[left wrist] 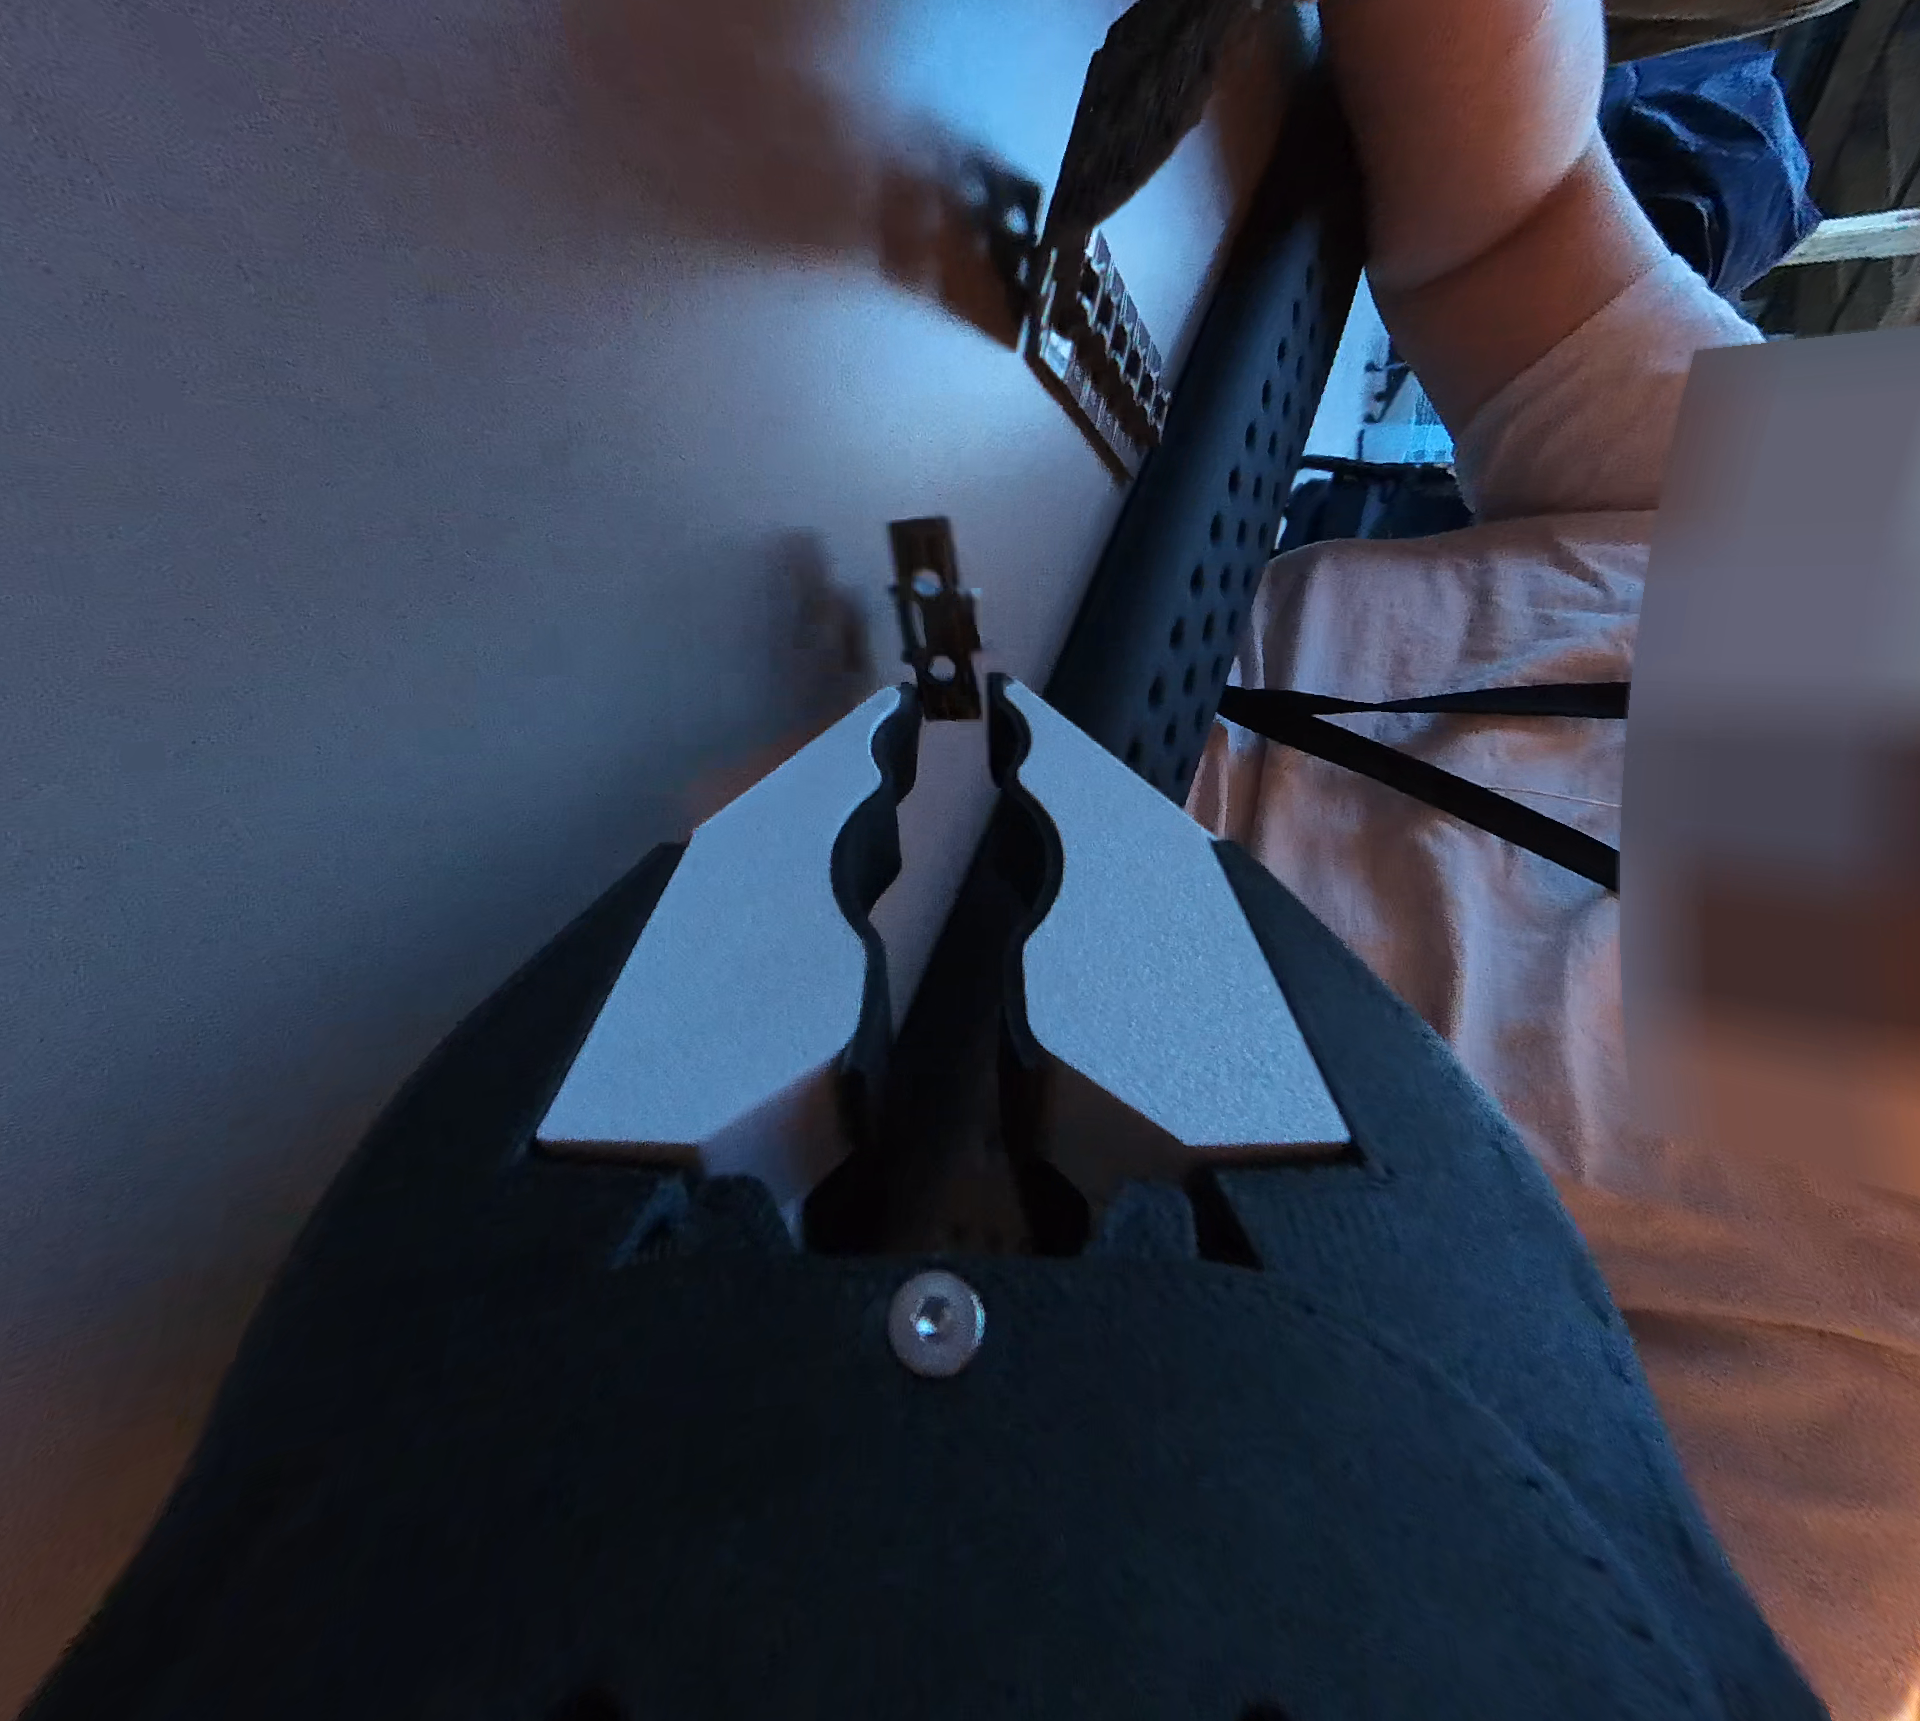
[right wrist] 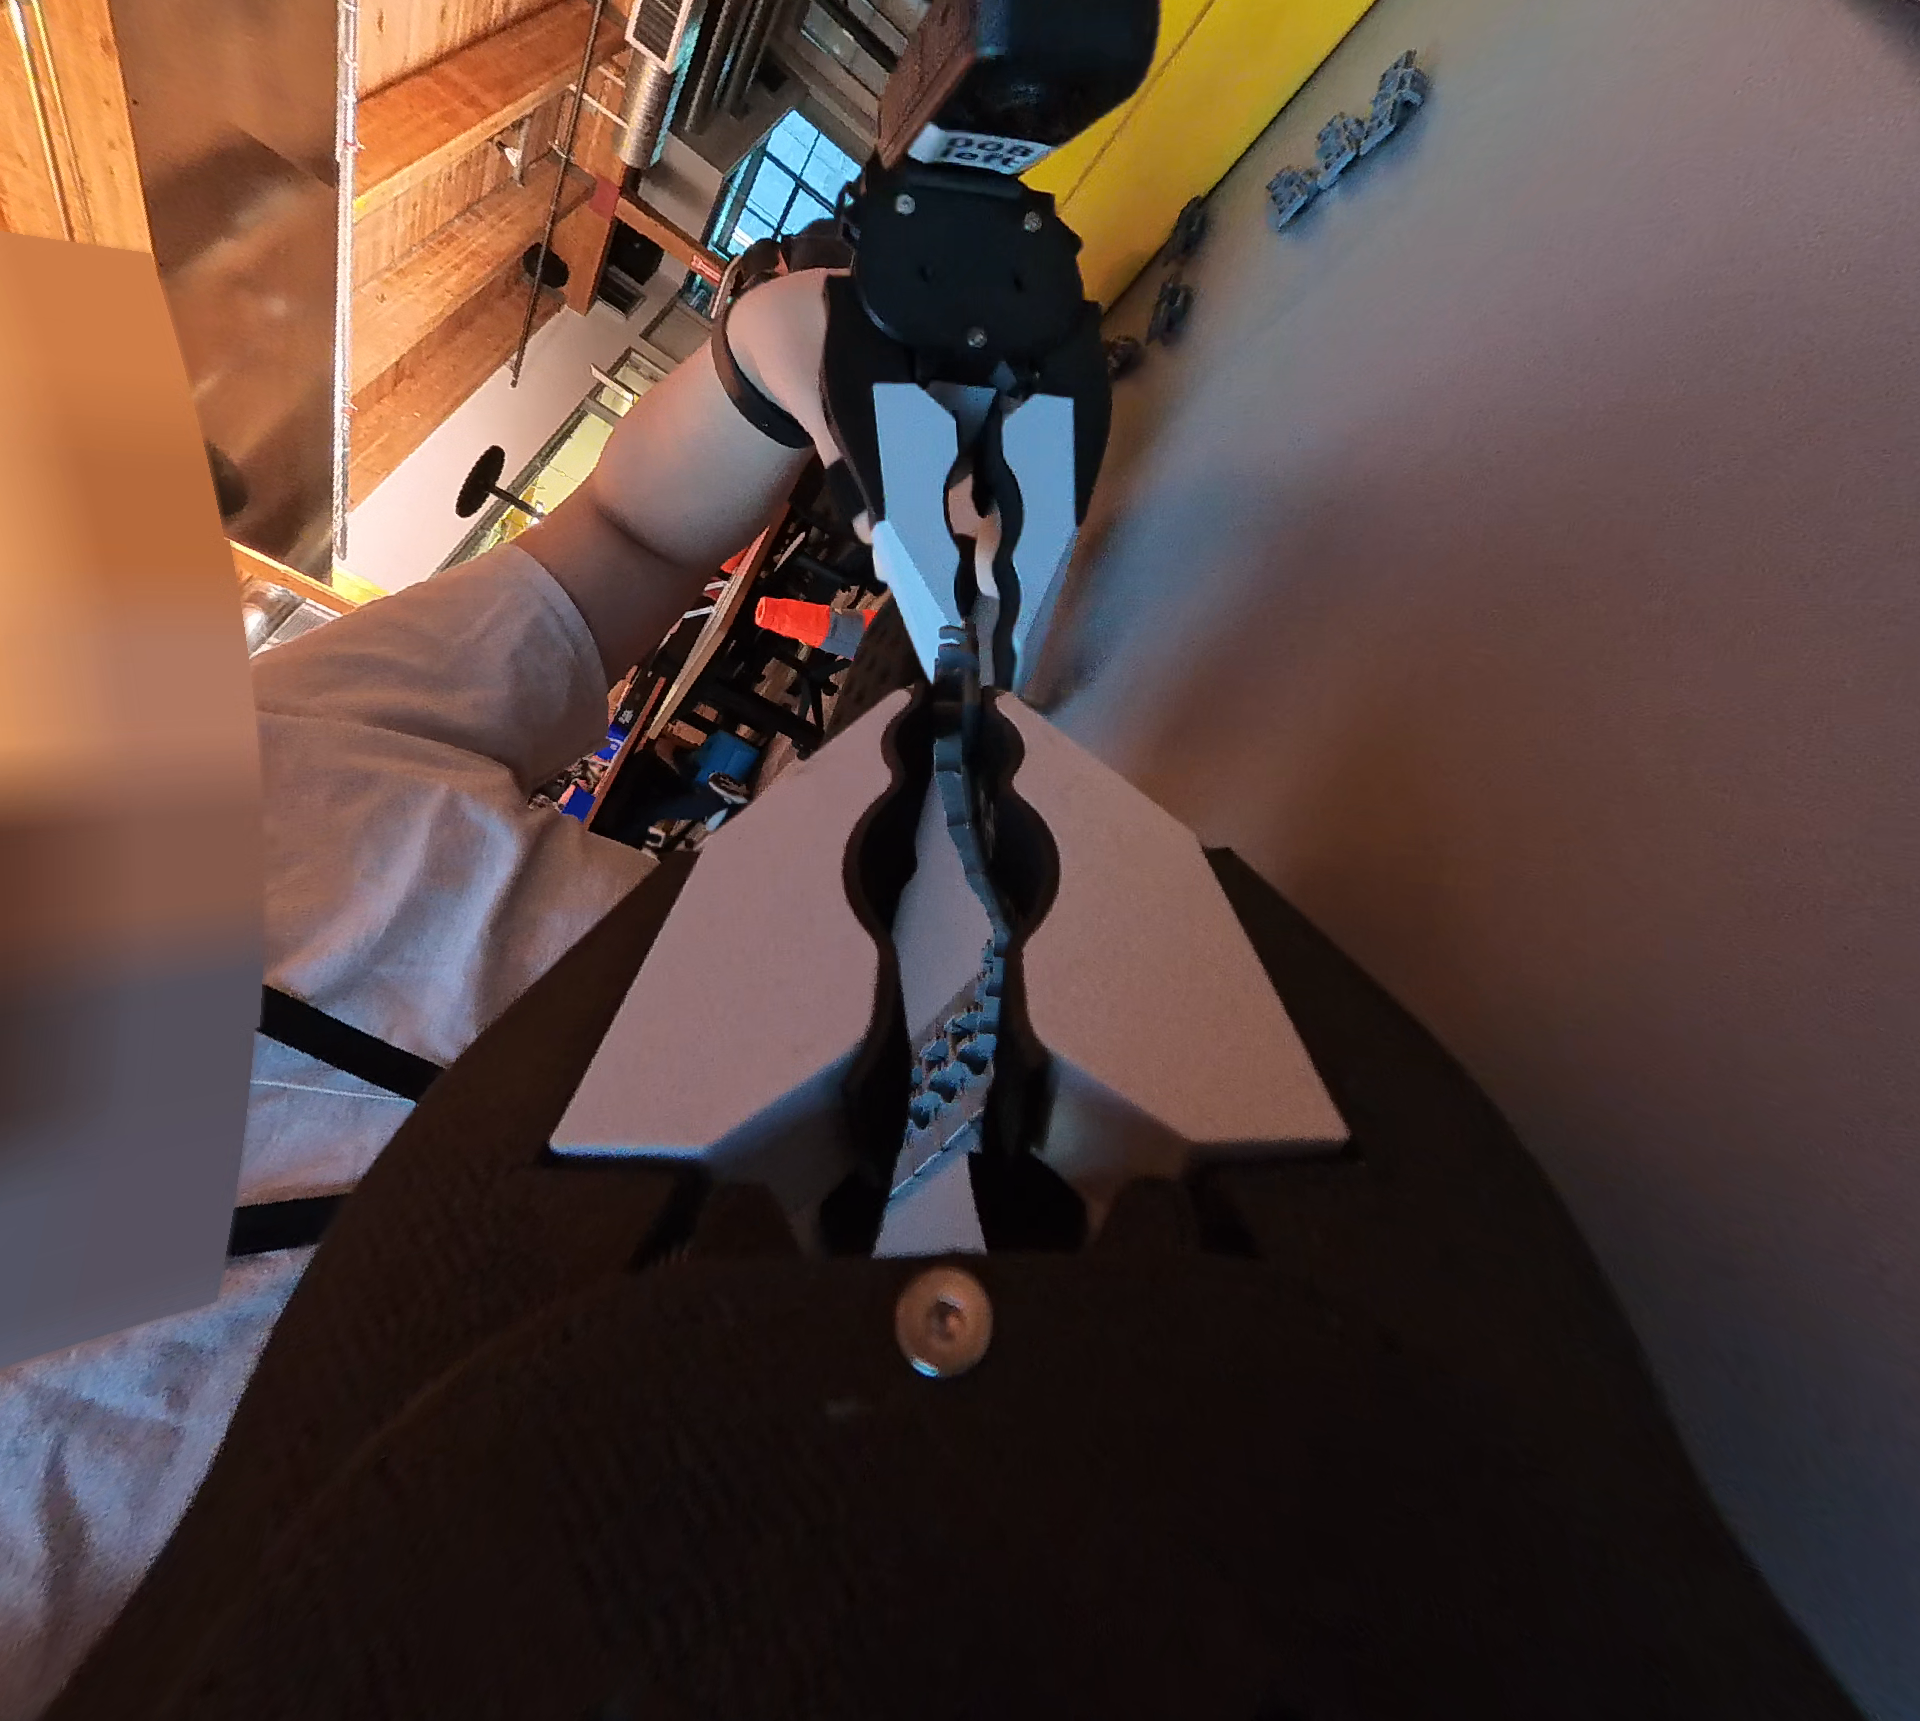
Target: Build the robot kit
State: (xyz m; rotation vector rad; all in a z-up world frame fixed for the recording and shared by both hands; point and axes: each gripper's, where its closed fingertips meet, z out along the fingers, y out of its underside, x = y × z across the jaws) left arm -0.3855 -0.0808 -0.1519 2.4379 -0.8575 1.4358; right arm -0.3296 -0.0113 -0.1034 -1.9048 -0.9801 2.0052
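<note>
Black tongs (right wrist: 961,705) with grey wavy-edged fingers (right wrist: 769,944), silver screw (right wrist: 943,1326).

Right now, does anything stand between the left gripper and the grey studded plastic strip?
Nothing visible. The grey studded plastic strip runs from the shut right gripper straight into the left gripper, pinched at its tips.

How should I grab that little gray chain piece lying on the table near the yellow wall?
Probably from above, pinching its middle across the narrow width. The gray chain piece lies flat on the table as a long thin row of links, so its two long sides look easiest for two fingers.
</note>
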